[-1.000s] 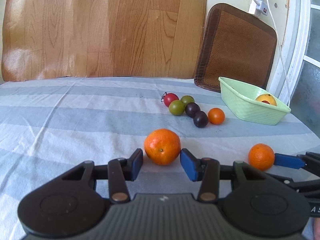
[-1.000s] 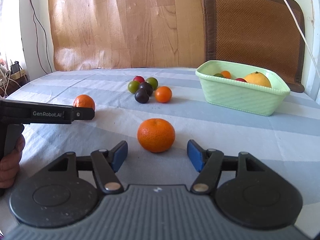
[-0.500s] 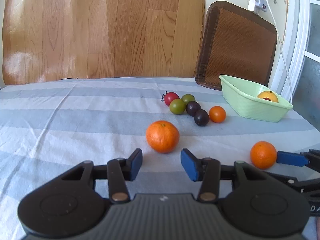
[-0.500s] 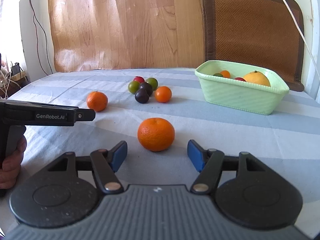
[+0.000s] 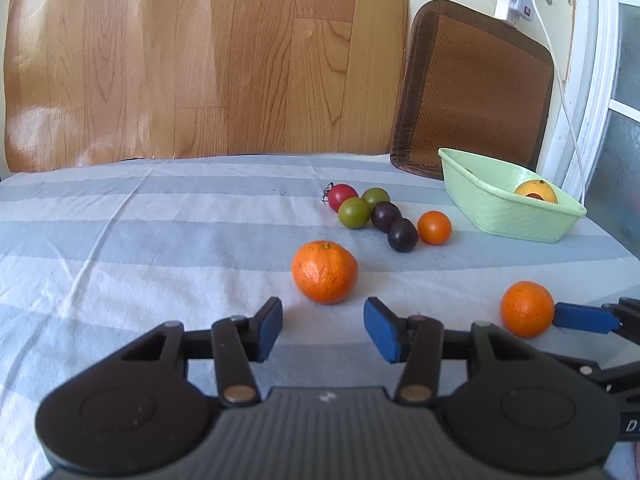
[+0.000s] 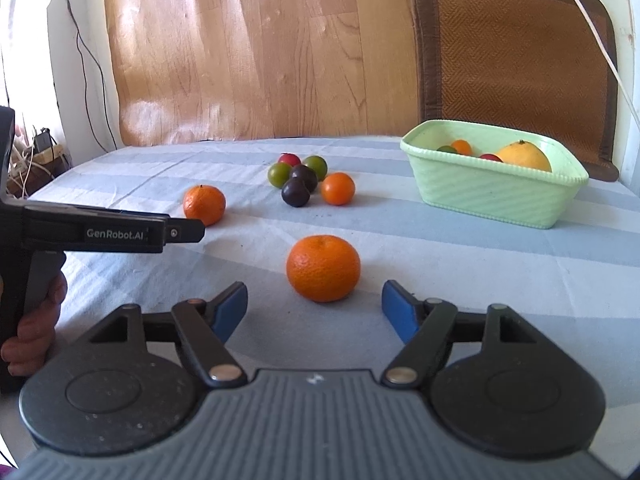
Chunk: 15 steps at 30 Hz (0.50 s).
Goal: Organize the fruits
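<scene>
Two mandarins lie on the striped cloth. One mandarin (image 5: 325, 272) sits just ahead of my left gripper (image 5: 324, 328), whose jaws are opening with nothing between the pads. The other mandarin (image 6: 323, 268) lies just ahead of my right gripper (image 6: 314, 310), whose jaws stand wide and are still opening, also with nothing between them. Behind them is a cluster of several small fruits (image 6: 304, 178): red, green, dark purple and orange. The green basket (image 6: 488, 196) at the back right holds a large yellow-orange fruit (image 6: 524, 156) and a few small ones.
A hand (image 6: 36, 320) holds the left gripper's handle at the left edge of the right wrist view. A brown woven mat (image 5: 480, 92) leans on the wall behind the basket, and a white cable (image 5: 560, 80) hangs beside it. A wooden board backs the table.
The mandarin that sat between my left fingertips has rolled a little away from them. Both grippers' jaws have widened slightly. The right mandarin has kept its place.
</scene>
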Each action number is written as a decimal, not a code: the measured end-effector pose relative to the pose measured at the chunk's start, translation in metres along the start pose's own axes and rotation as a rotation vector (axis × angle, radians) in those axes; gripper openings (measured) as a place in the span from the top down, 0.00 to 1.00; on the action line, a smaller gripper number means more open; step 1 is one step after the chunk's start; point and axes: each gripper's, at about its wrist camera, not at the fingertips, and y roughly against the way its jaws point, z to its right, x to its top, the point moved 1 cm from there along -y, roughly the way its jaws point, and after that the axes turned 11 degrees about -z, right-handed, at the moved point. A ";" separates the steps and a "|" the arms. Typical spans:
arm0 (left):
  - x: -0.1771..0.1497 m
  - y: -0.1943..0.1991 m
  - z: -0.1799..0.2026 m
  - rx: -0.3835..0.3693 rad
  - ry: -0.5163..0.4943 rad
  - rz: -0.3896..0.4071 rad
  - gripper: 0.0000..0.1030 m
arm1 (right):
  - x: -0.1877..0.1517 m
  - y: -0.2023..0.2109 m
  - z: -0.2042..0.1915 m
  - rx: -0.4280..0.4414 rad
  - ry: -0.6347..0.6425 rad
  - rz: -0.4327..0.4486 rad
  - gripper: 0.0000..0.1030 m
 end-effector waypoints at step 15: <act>0.000 0.001 0.000 -0.016 -0.003 0.002 0.49 | 0.000 0.002 0.001 0.022 -0.015 0.000 0.23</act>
